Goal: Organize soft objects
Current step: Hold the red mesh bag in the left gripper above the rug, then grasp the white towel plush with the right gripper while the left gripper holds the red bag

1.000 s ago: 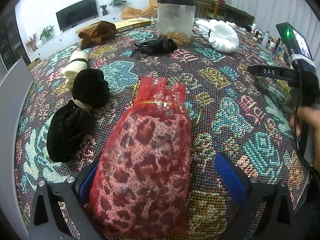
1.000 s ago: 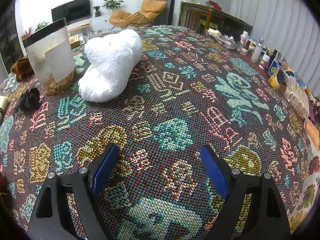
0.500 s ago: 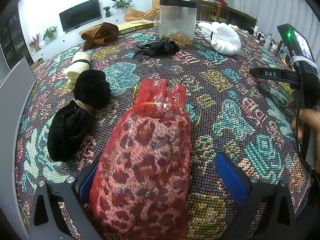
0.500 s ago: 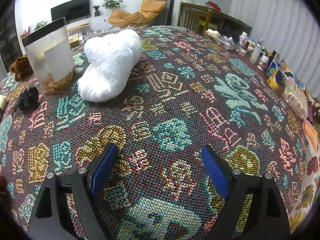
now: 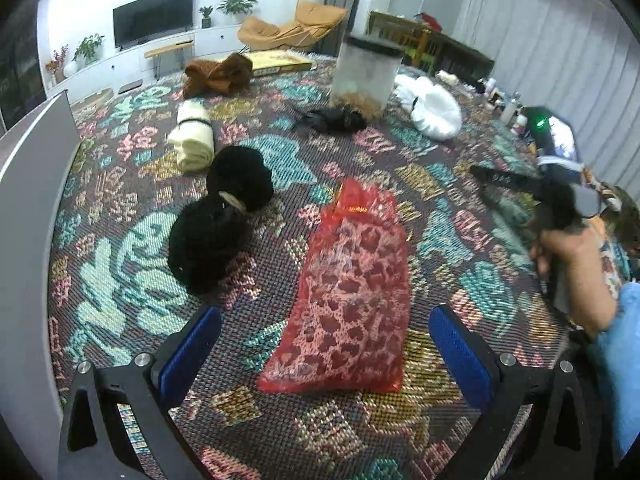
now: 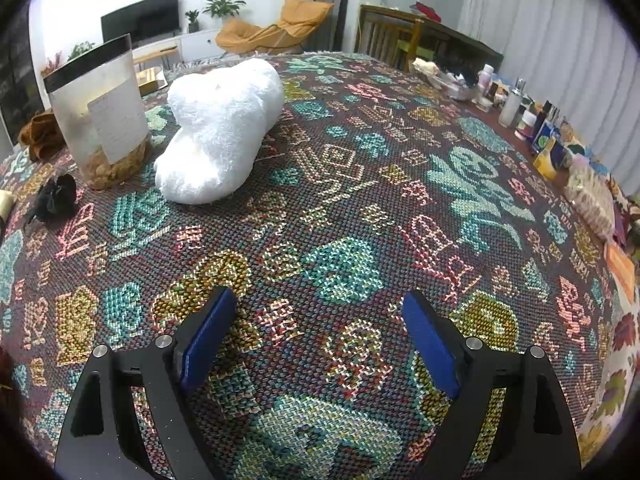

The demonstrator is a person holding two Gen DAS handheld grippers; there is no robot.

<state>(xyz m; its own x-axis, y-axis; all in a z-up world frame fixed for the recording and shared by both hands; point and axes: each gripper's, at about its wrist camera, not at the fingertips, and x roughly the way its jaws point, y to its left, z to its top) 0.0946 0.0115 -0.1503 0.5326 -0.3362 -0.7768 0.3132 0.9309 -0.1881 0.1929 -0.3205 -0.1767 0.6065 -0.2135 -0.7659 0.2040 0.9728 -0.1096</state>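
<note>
The left gripper (image 5: 325,350) is spread wide around the near end of the red mesh bag (image 5: 347,292) without touching it. Left of the bag lies a black plush bundle (image 5: 218,222), beyond that a cream roll (image 5: 192,141). The right gripper (image 6: 316,340), also wide and empty, hovers over the woven tablecloth (image 6: 360,208); far behind the bag sits a white plush towel (image 6: 218,132).

White wall (image 5: 80,0), television (image 5: 153,17), curtains (image 6: 560,20)

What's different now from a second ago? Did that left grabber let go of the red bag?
The left gripper, open throughout, has backed away from the red mesh bag, which now lies clear of both pads on the tablecloth. The right gripper stays open, hovering; other bundles unchanged.
</note>
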